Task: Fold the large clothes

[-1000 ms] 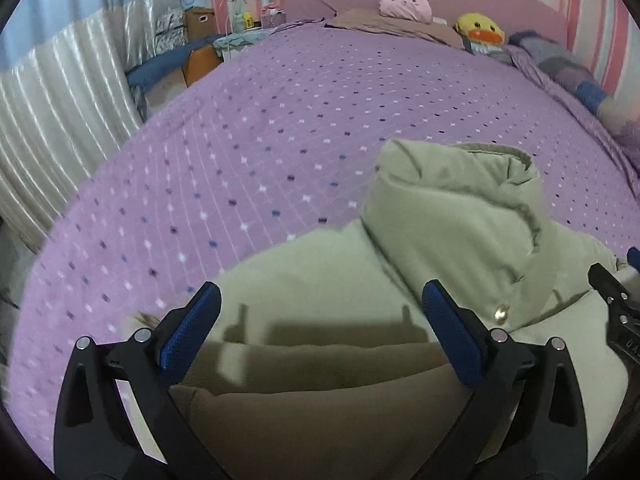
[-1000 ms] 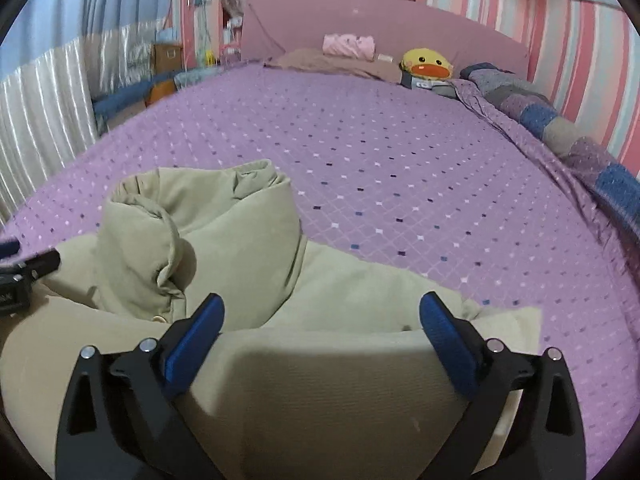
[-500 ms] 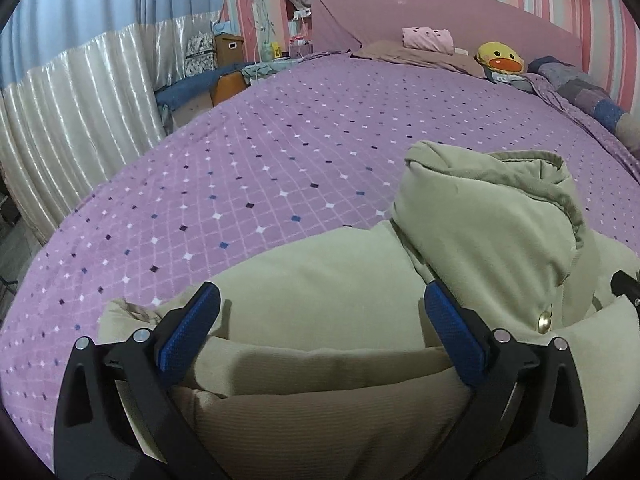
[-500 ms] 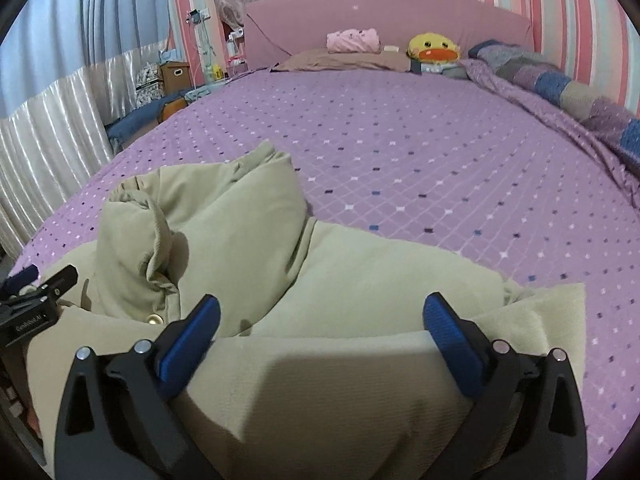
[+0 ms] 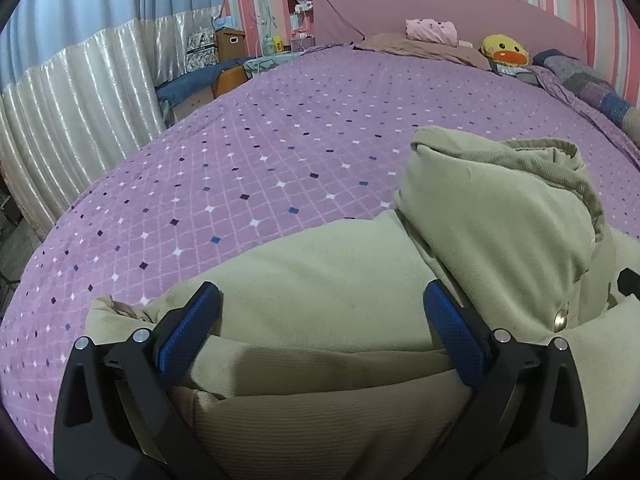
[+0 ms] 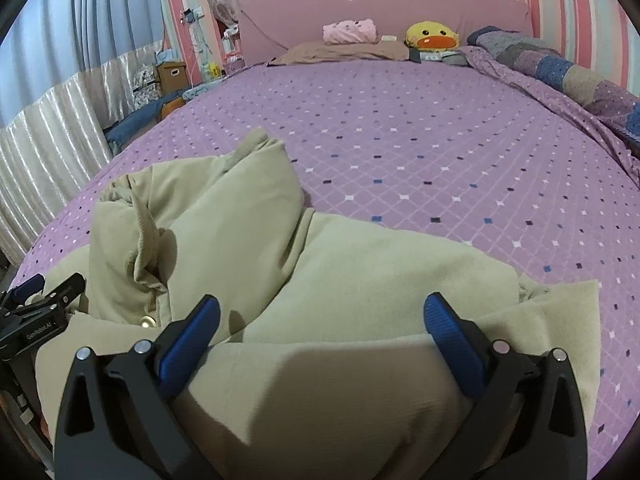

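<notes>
Left wrist view: left tool (image 5: 320,320) spread wide over the olive coat (image 5: 340,280) on the bed (image 5: 280,152), mid-fold. Right wrist view: right tool (image 6: 322,322) equally wide; next likely gripping the folded edge (image 6: 340,360)

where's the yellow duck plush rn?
The yellow duck plush sits at the far end of the bed against the pink headboard, right of the folded pink garment in both wrist views, far beyond the olive jacket.
</notes>
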Demonstrator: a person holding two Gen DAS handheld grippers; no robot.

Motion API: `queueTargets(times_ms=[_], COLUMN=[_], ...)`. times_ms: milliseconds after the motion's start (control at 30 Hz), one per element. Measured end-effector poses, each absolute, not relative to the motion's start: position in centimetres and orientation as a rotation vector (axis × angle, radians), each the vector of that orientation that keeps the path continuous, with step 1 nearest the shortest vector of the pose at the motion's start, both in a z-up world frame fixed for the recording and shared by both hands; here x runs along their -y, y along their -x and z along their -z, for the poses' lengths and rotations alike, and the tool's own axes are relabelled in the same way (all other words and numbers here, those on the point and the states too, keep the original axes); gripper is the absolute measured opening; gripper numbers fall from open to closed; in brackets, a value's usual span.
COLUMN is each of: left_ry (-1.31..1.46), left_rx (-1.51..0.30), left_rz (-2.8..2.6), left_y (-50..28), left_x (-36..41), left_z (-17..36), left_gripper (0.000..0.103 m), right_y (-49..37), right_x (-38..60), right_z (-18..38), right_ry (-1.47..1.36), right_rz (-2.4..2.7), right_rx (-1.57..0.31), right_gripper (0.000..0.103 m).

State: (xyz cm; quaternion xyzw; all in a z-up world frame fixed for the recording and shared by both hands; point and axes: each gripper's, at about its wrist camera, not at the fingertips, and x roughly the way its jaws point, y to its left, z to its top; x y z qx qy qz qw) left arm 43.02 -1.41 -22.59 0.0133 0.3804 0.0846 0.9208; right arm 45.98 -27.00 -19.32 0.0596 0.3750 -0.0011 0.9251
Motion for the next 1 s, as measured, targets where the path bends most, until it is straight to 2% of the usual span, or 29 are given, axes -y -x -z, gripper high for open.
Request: queueTargets(times_ms=[200, 300, 400, 667, 867, 1000], left_ry=[-0.096, -0.072, -0.069, -0.064, -0.048, -0.009], left_rx=[-0.778, -0.72, -0.708, -0.832, -0.871, -0.864], left_rz=[-0.236, -0.17, -0.137, -0.183, -0.209, -0.161], left_y=[-41.2, -36.5, -31.6, -22.1, -16.4, -11.9], left_x=[1.7, 0.2, -1.7, -5.6, -8.8, -11.0], left_z=[20.4, 17.6, 16.6, 19.9, 20.7, 19.3], left_gripper=[0.1, 0.1, 0.1, 0.1, 0.1, 0.1], right_y=[-42.9, -37.1, -33.0, -25.7, -20.9, -17.7], right_x=[26.5, 26.2, 27.0, 30.2, 31.4, 31.9], right_z=[16.6, 13.7, 13.1, 12.6, 12.8, 11.5], right_ry=[-0.048, 0.083, 0.139, -0.023, -0.047, -0.057], right_rz=[0.068, 0.097, 0.122, 0.183, 0.189, 0.153], right_rx=[-0.734, -0.594, -0.584, -0.619, -0.654, -0.651], right_gripper=[0.101, 0.101, 0.101, 0.101, 0.101, 0.101])
